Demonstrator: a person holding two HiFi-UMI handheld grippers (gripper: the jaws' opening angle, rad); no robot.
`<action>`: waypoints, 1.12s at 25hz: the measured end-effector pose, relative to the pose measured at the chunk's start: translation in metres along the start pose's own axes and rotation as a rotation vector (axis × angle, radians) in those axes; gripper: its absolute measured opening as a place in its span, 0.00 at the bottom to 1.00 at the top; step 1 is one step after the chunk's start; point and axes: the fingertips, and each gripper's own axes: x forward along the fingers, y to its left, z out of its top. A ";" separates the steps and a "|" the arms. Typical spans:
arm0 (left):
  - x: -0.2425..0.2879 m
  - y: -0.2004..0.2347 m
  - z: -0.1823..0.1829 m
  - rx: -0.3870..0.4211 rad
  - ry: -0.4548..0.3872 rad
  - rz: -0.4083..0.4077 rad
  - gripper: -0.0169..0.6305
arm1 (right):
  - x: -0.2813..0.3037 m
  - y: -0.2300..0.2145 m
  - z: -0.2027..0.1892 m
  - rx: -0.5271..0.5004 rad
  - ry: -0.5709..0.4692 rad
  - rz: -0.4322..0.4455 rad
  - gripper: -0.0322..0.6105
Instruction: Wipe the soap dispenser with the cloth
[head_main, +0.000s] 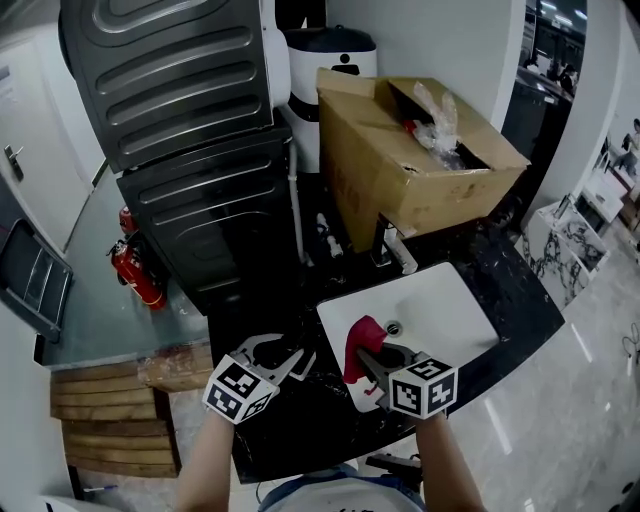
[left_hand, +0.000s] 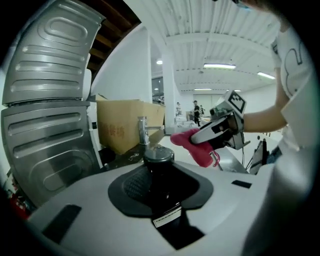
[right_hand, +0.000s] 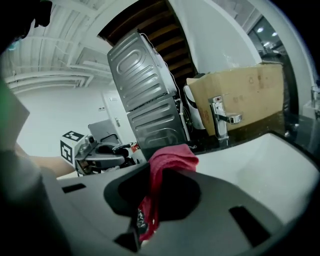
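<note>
Left claw (head_main: 276, 356) clamps the dark, black-capped soap dispenser (left_hand: 159, 172), rigid and likely slick; at two o'clock, right claw (head_main: 368, 362) pinches the limp red cloth (left_hand: 192, 145).

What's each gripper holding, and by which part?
Left gripper: dark soap dispenser, clamped on its body below the cap. Right gripper: red cloth, pinched mid-length, one bunched end poking past the jaws.

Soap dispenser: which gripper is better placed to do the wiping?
Right. The right gripper holds the red cloth; the left gripper is clamped on the dark soap dispenser, likely steadying it.
</note>
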 end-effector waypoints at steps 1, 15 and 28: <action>-0.001 -0.001 0.000 0.021 -0.007 -0.043 0.19 | -0.002 0.001 0.000 -0.001 -0.002 0.000 0.13; -0.041 0.034 -0.012 -0.026 -0.038 0.124 0.47 | -0.012 0.007 -0.012 -0.003 0.029 0.031 0.13; -0.043 0.034 -0.020 -0.295 -0.058 0.714 0.33 | -0.010 0.025 -0.024 -0.007 0.045 0.075 0.13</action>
